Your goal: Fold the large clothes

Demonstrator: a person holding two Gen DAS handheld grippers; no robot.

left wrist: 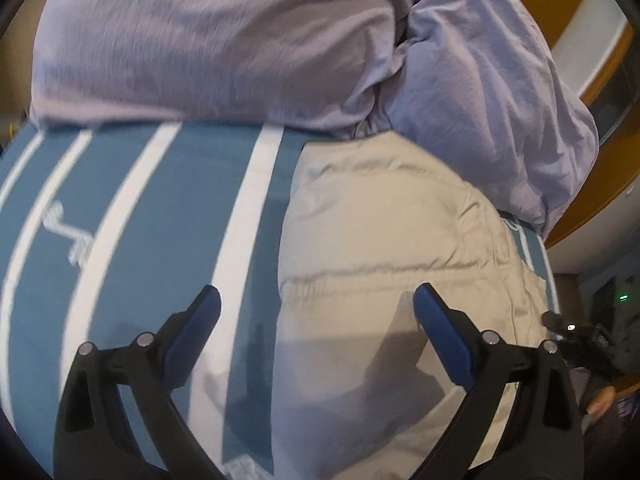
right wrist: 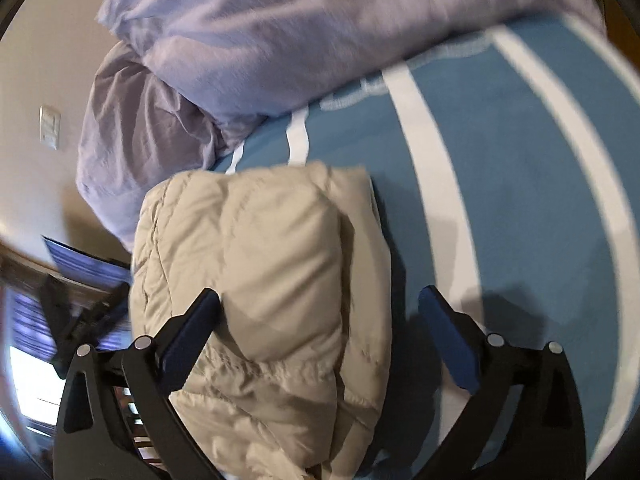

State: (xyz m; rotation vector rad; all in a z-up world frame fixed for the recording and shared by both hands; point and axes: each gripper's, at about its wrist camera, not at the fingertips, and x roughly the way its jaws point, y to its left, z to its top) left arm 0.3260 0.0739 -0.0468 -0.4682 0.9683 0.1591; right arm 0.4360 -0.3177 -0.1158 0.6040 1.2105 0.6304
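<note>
Beige puffer jacket (right wrist: 256,280), folded into a compact bundle, lies on a blue bedspread with white stripes (right wrist: 500,200), near the bed's edge. Lilac duvet (right wrist: 280,40), crumpled, is heaped at the far side, just beyond the jacket. Left gripper (left wrist: 316,312): jaws spread wide, nothing between the pads, over the jacket's left edge. Right gripper (right wrist: 320,312): jaws spread wide above the jacket's right edge, gripping nothing.

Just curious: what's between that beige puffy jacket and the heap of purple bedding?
A strip of the blue-and-white striped sheet, bare, shows in the right wrist view between jacket and bedding.
</note>
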